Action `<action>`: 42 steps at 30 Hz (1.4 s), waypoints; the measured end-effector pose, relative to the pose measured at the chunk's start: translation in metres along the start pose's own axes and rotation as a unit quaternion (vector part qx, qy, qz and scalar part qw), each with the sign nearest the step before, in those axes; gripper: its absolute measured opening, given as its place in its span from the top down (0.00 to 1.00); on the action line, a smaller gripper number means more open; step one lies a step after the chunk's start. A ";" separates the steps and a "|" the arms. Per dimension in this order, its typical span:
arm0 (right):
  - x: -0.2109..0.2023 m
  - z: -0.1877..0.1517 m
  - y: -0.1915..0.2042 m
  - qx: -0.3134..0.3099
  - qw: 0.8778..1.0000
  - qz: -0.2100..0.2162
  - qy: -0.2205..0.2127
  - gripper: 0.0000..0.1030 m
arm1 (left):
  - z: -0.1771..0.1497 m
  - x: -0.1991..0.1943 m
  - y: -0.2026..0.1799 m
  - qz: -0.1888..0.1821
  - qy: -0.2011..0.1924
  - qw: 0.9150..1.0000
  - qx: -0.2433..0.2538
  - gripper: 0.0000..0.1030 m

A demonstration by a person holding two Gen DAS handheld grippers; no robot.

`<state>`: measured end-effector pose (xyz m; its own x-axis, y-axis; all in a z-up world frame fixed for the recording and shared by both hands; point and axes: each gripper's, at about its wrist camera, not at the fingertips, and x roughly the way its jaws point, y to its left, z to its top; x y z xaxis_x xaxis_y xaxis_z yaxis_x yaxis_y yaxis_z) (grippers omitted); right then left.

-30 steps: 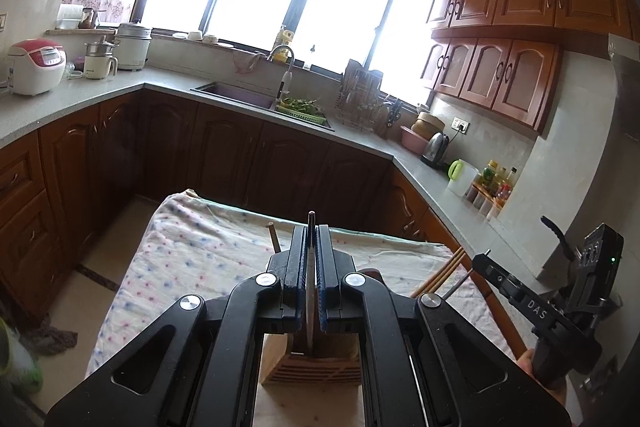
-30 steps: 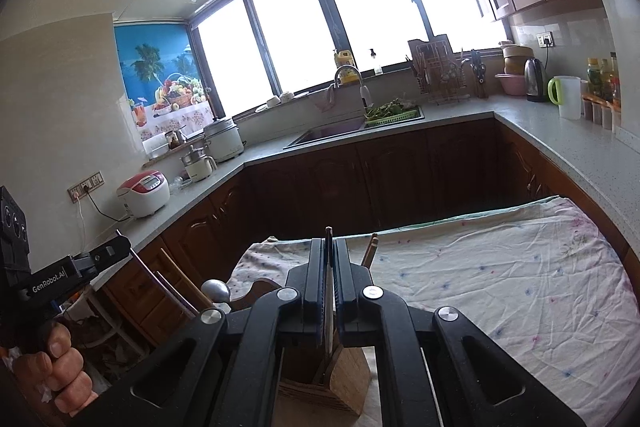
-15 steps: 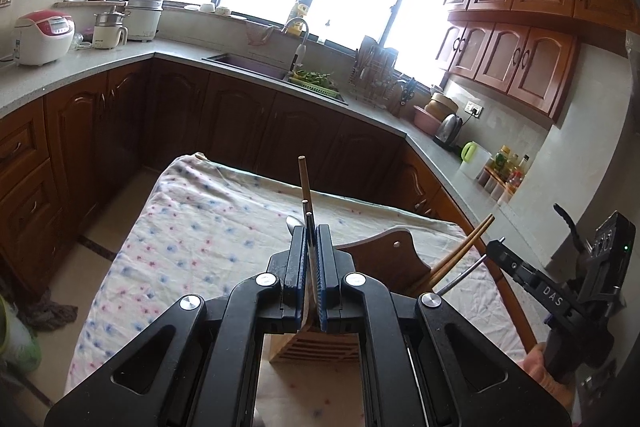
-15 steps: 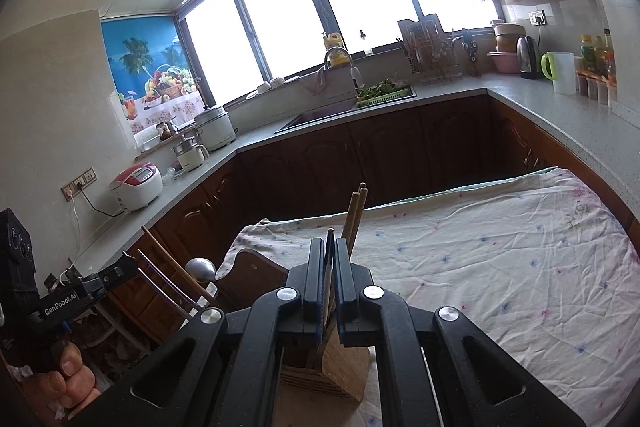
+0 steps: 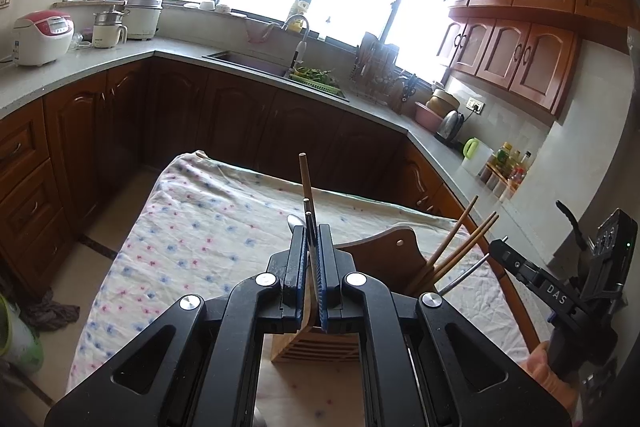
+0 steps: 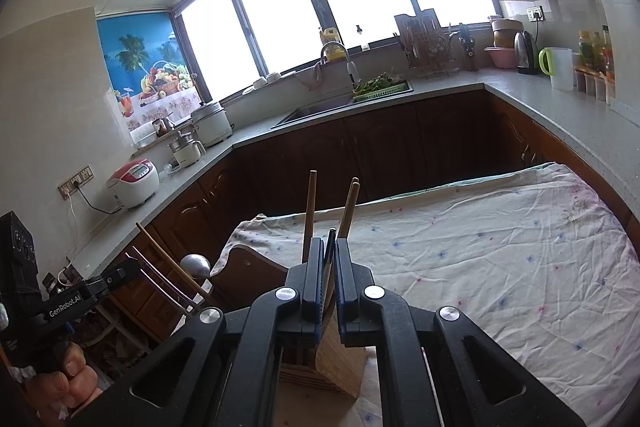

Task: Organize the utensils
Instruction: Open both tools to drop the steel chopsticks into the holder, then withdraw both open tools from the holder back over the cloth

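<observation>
Wooden holder (image 5: pixel 316 345) on table cloth (image 5: pixel 192 235), right below your grippers. Chopsticks (image 5: pixel 460 243) and spoon (image 6: pixel 195 264) already stand in holder; task looks mostly done, can't tell what's left loose.

Left gripper (image 5: pixel 311 259): nearly closed, thin dark stick (image 5: pixel 309 227) between fingers.

Right gripper (image 6: pixel 329 267): same, pinching dark stick (image 6: pixel 330 247) above holder. Insertion pending, likely.

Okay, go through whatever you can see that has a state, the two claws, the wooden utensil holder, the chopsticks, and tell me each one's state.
left claw: shut on a thin dark utensil
right claw: shut on a thin dark utensil
wooden utensil holder: upright on the table
chopsticks: standing in the holder, leaning
tablecloth: spread out, wrinkled
</observation>
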<state>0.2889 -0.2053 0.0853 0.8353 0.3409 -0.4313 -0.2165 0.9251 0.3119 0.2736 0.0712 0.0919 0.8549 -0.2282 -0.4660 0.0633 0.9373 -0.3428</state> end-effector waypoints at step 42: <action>-0.030 -0.015 0.010 0.005 1.000 0.026 -0.006 0.18 | -0.019 -0.031 0.006 0.051 0.010 0.999 0.004 0.25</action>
<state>0.2541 -0.2038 0.0887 0.8288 0.3871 -0.4040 -0.2549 0.9040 0.3432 0.2372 0.0786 0.0888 0.8466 -0.1367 -0.5144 -0.0189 0.9581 -0.2857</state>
